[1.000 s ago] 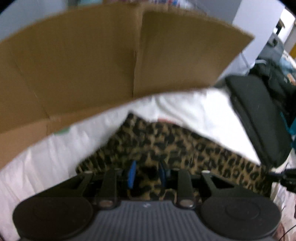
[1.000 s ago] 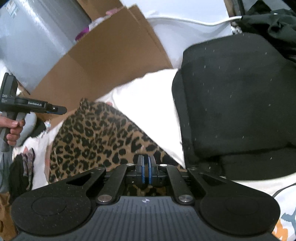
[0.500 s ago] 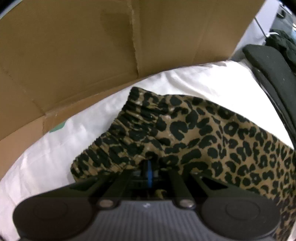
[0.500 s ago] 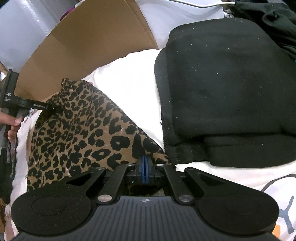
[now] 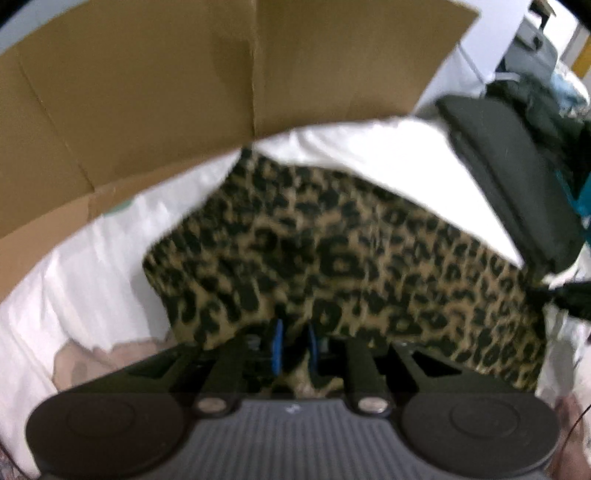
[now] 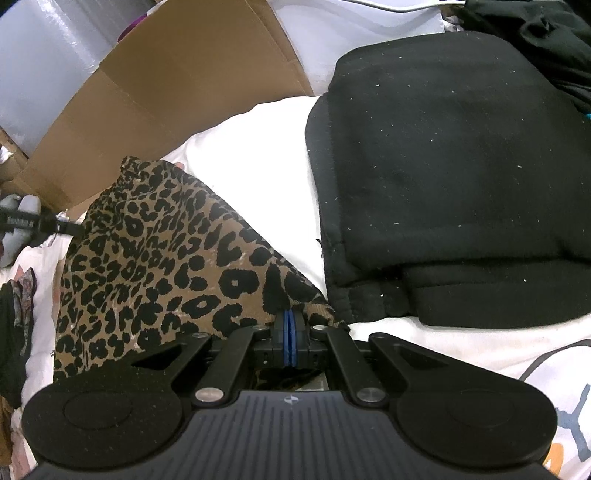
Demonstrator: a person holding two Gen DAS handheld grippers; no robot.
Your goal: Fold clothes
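A leopard-print garment [image 5: 351,258] lies spread on white bedding [image 5: 92,258]. My left gripper [image 5: 293,345] sits at its near edge, blue pads parted, with the fabric showing in the gap. In the right wrist view the same garment [image 6: 147,258] stretches away to the left, and my right gripper [image 6: 290,321] is shut on its near corner beside a folded black garment [image 6: 443,166]. The left gripper [image 6: 55,223] shows there as a dark bar at the cloth's far left edge. The right gripper's tip [image 5: 565,295] appears at the right edge of the left wrist view.
A large cardboard sheet [image 5: 184,92] stands behind the bedding, also the cardboard [image 6: 166,92] at upper left of the right view. The folded black garment [image 5: 517,184] lies to the right of the leopard cloth. Dark clothes [image 6: 535,33] pile up at the far right.
Half a second ago the left gripper was shut on the gathered waistband; now its pads stand apart and it has drawn back. The right gripper stays shut on its corner.
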